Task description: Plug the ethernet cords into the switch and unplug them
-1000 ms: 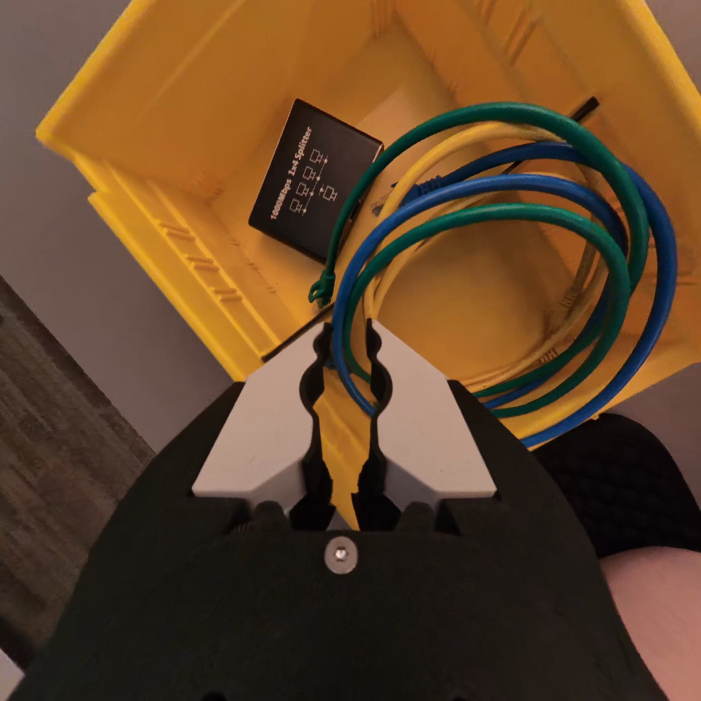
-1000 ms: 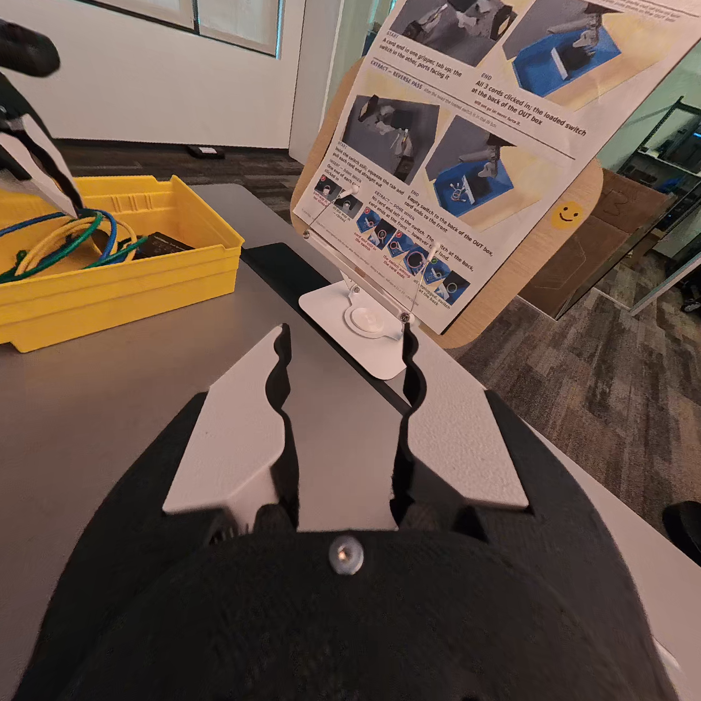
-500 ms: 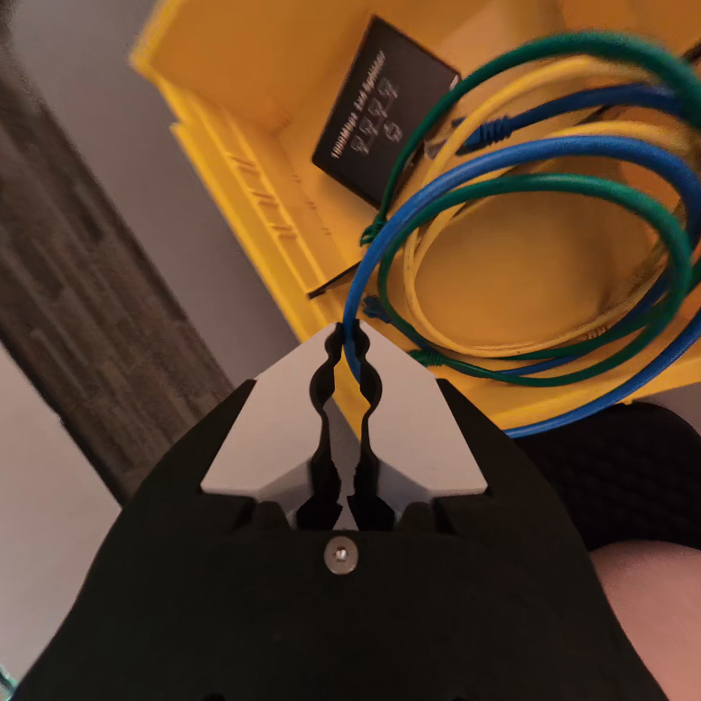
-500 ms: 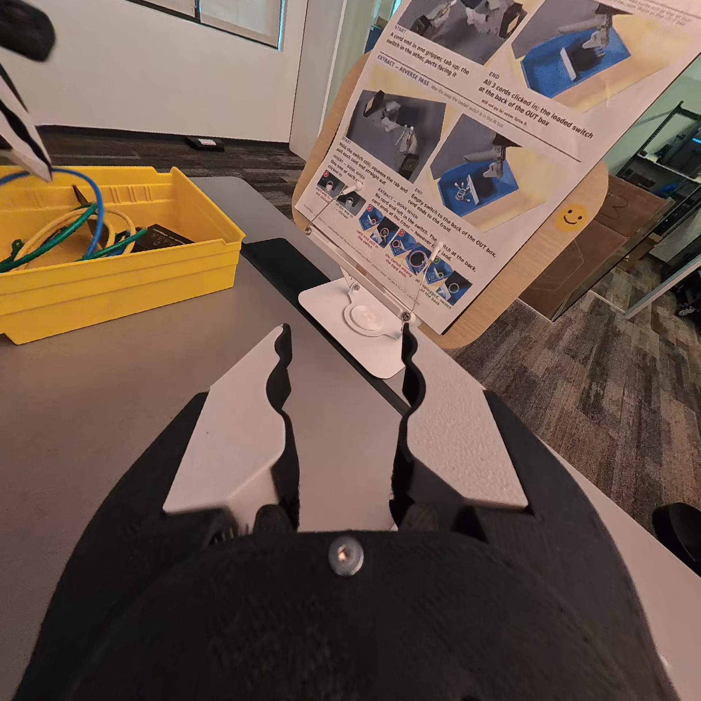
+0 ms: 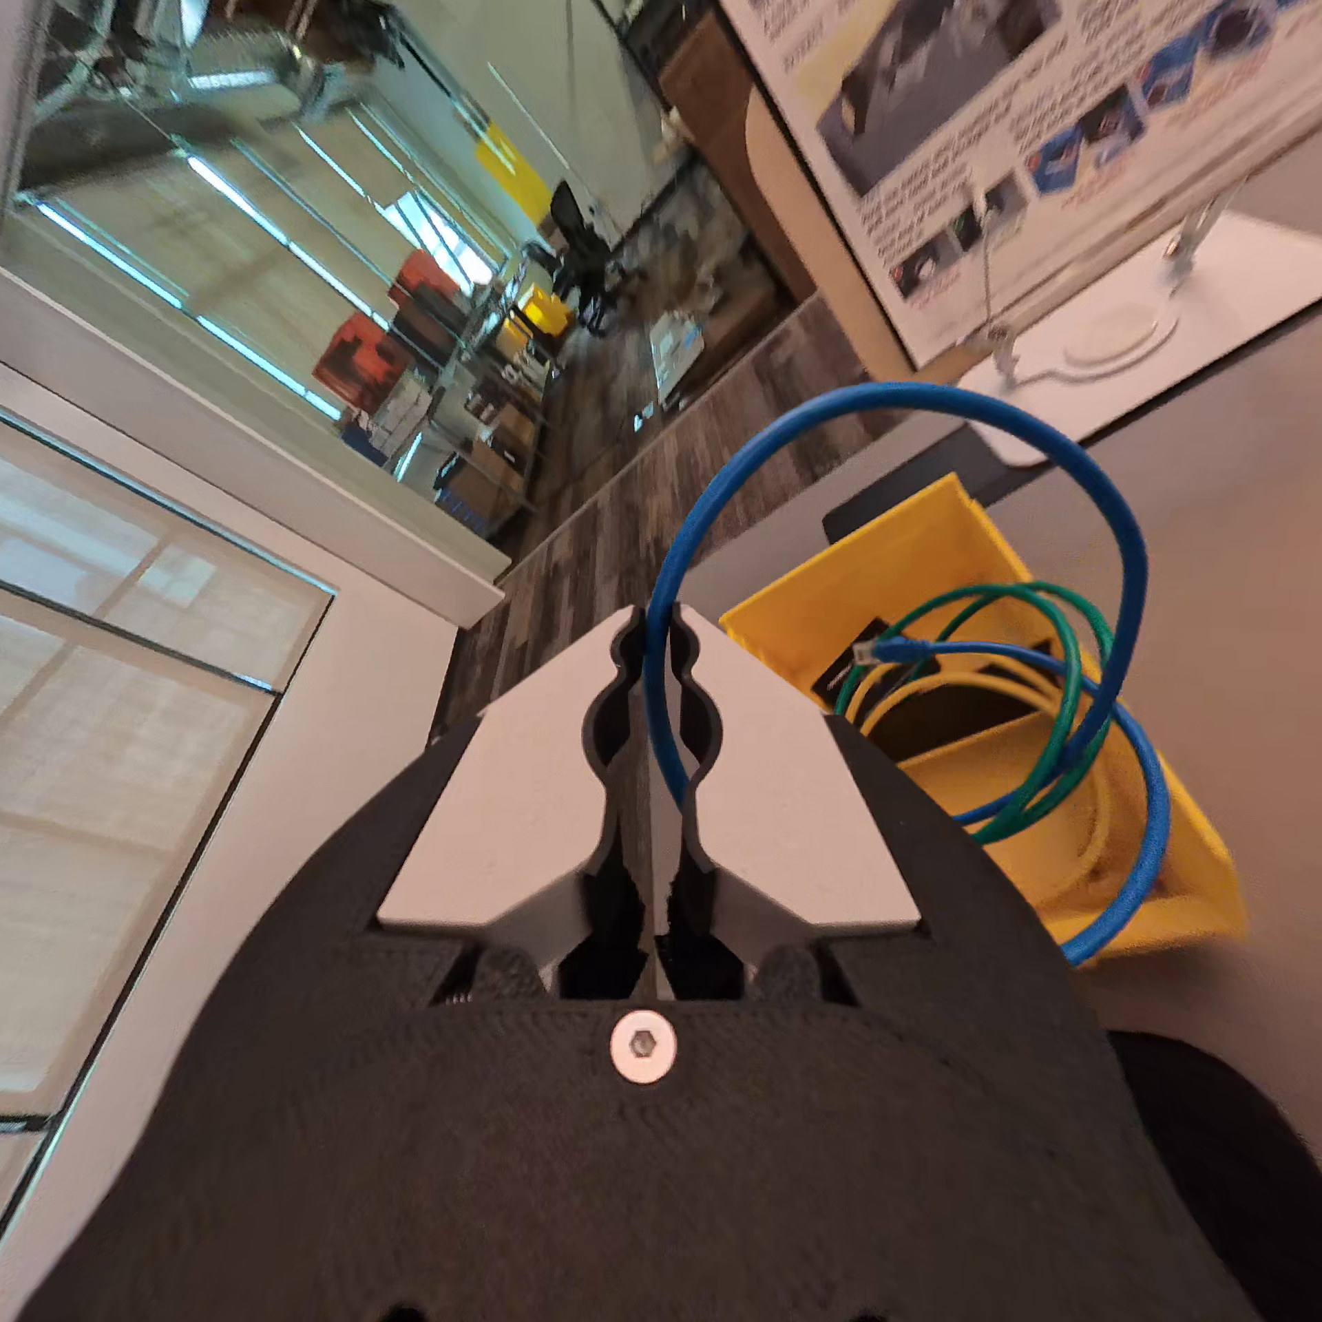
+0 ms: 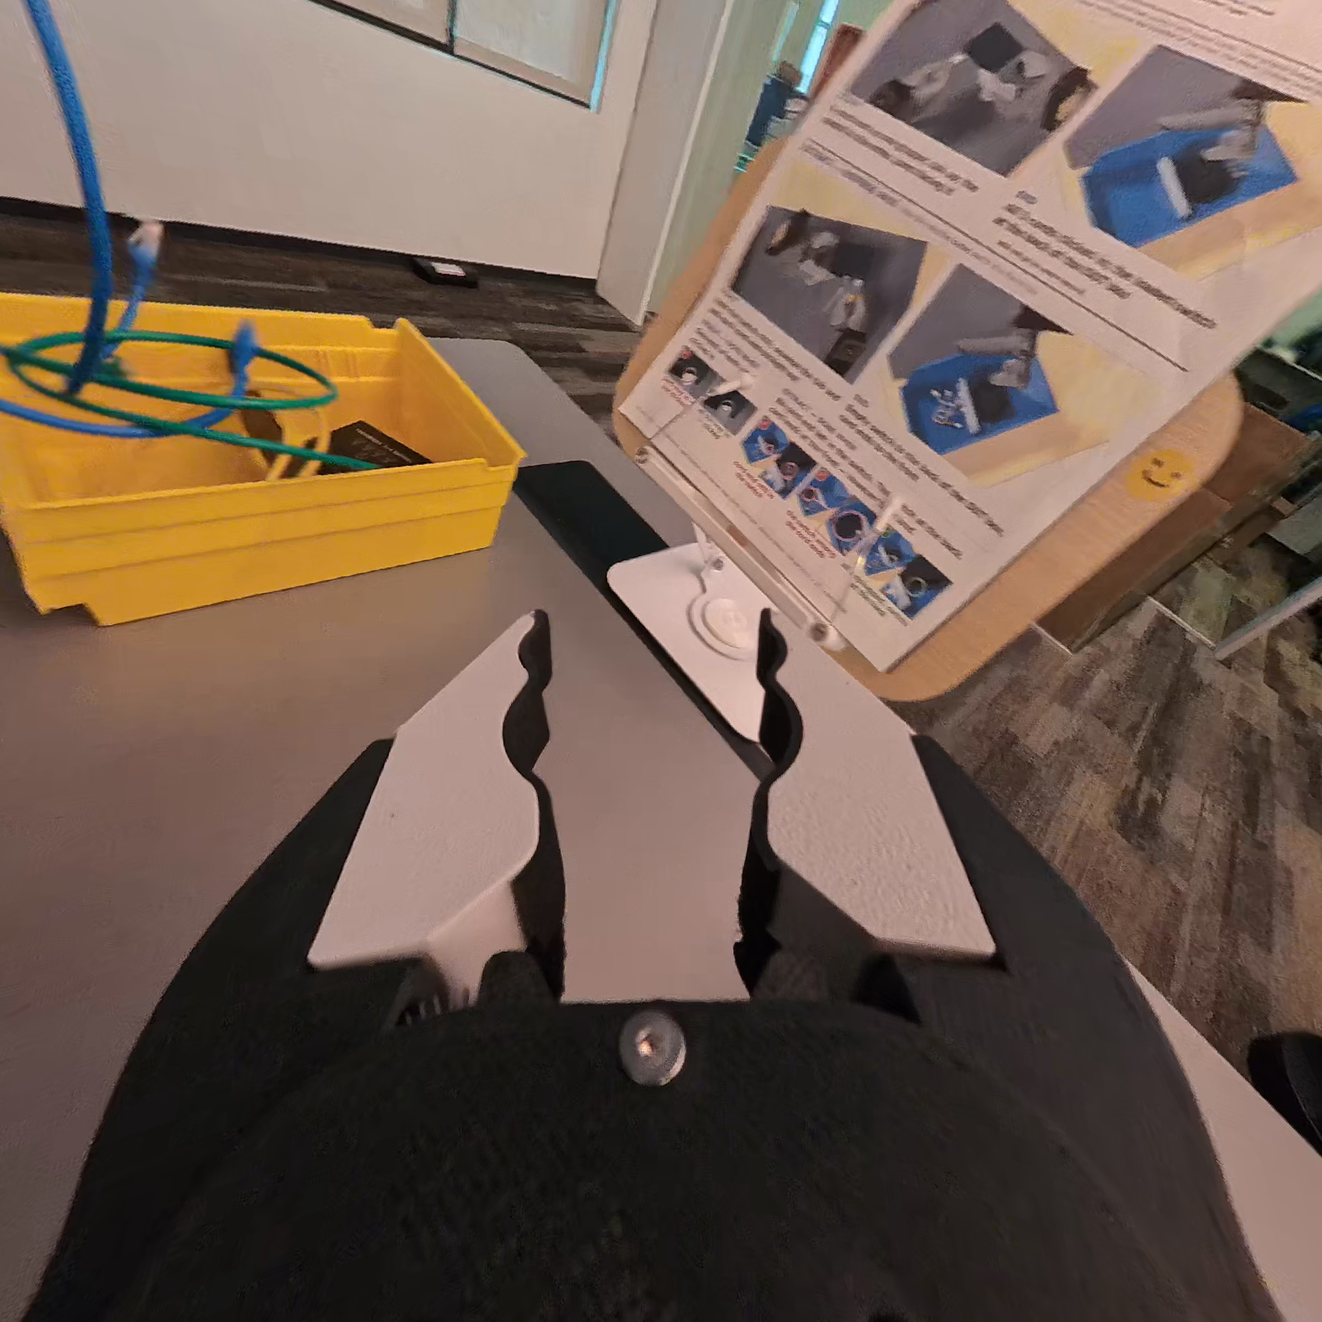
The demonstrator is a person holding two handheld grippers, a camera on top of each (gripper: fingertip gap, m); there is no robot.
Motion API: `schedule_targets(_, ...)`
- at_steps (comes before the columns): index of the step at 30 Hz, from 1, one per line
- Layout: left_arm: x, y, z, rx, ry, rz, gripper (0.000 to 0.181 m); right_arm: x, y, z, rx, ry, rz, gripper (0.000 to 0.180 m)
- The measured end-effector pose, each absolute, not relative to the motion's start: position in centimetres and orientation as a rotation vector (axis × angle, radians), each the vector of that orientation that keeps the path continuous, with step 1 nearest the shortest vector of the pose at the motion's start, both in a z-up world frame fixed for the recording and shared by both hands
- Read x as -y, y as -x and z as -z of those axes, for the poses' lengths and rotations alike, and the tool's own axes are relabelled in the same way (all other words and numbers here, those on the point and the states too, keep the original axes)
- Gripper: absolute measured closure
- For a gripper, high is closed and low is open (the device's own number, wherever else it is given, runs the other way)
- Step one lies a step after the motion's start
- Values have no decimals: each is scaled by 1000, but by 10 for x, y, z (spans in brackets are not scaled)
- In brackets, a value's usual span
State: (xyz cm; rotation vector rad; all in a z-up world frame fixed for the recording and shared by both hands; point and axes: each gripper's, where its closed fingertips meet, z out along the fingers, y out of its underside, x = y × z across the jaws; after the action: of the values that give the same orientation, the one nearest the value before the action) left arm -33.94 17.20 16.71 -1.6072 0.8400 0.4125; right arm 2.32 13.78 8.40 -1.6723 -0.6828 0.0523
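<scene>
My left gripper (image 5: 657, 622) is shut on a blue ethernet cord (image 5: 894, 398) and holds it lifted above the yellow bin (image 5: 801, 608). The cord loops up and back down into the bin, and one clear-tipped plug (image 5: 869, 649) hangs free. In the right wrist view the blue cord (image 6: 89, 214) rises out of frame at top left. A green cord (image 6: 214, 358) and a yellow cord (image 6: 307, 458) stay coiled in the bin (image 6: 272, 544). The black switch (image 6: 379, 447) lies in the bin's right end. My right gripper (image 6: 651, 629) is open and empty above the grey table.
A white instruction sheet on a clear stand (image 6: 966, 322) with a white base (image 6: 687, 601) stands at the table's far right. A black mat (image 6: 594, 515) lies between bin and stand. The table edge and carpet floor (image 6: 1144, 751) are to the right. Tip to tip, the grippers are about 40 cm apart.
My left gripper closed on the blue cord, lifted it out of the bin and tilted up toward the room. The green cord rose partly with it. My right gripper stayed open, shifting slightly.
</scene>
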Motion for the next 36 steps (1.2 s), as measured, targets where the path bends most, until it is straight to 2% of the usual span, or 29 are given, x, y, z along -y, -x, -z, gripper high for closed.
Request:
schedule_targets(1,-170,335,-173,-830,1574,-391,175,-136,-13,-82,717,1657,-74,121)
schedule_targets(8,-143,324,-216,-710,1369,-197,176,-104,93,-62,1044,1514,-257,116)
schedule_targets(14,-129,306,-218,-774,1318,-96,176,-99,167,-32,1169,1311,-214,113)
schedule_targets(19,-119,291,-218,-829,1279,-76,175,-143,163,-20,1107,1263,80,111)
schedule_targets(24,-99,268,-220,-906,1205,-15,175,-145,183,-16,1179,1196,23,110)
schedule_targets(29,-89,242,-212,-995,1191,104,175,-143,196,-13,1277,1029,266,113)
schedule_targets(30,-89,238,-210,-1011,1197,119,175,-146,195,-9,1285,1029,320,124)
schedule_targets(31,-90,234,-207,-1020,1205,130,175,-147,193,-7,1289,1018,360,157)
schedule_targets(32,-94,233,-205,-1008,1224,127,175,-146,192,-6,1305,1002,386,166)
schedule_targets(36,-129,249,-186,-902,1386,77,174,-137,171,-25,1286,1041,352,175)
